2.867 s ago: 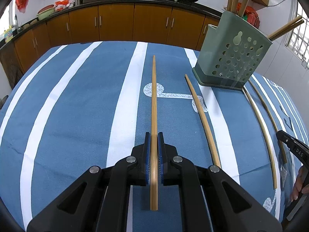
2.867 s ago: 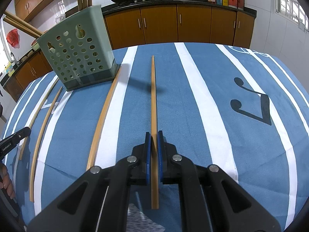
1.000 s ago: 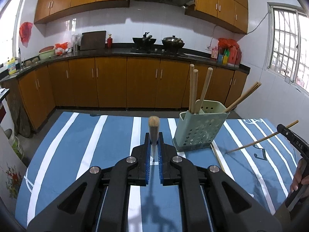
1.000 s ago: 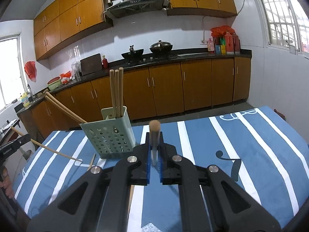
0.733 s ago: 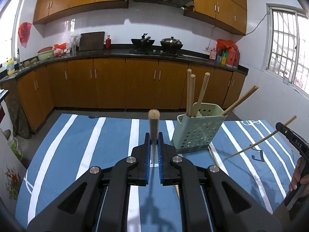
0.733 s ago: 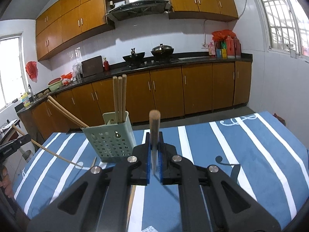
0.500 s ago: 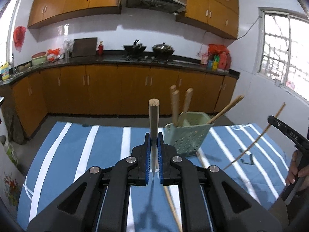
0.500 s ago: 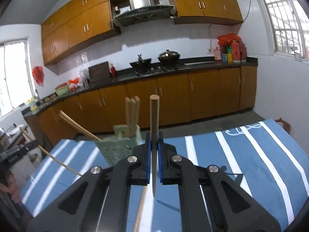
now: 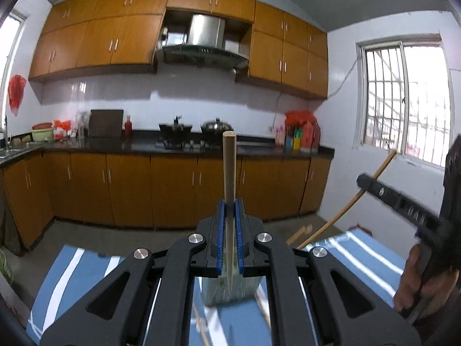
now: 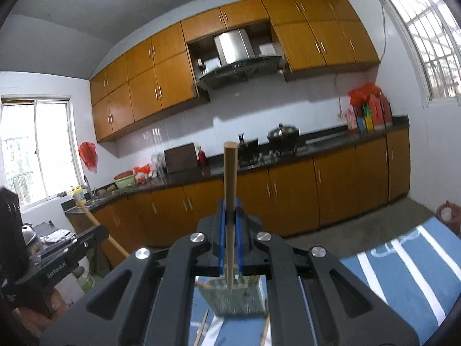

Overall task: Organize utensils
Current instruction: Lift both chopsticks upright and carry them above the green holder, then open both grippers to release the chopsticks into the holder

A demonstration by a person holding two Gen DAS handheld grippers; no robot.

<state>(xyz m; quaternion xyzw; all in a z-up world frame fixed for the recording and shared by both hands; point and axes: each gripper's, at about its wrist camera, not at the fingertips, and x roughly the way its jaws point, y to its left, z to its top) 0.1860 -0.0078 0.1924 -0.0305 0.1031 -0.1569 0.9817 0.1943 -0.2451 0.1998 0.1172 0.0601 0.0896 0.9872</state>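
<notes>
Kitchen cabinets (image 9: 161,190) fill the background above your blue striped desk (image 9: 75,276). You hold two chopsticks, one per gripper: the left gripper (image 9: 230,239) has its fingers clamped on one chopstick (image 9: 229,173), the right gripper (image 10: 229,236) pinches the other chopstick (image 10: 230,178). Half a second ago both pointed lower; now they stand raised over the single green holder (image 9: 230,289). Only the left view shows two more sticks (image 9: 299,233) jutting from the holder; two loose chopsticks lie blurred beside its base.

Both grippers are raised and pointing level across the room, the left gripper (image 9: 229,219) and right gripper (image 10: 229,219) each clamping a chopstick (image 9: 229,167) upright between closed fingers.
</notes>
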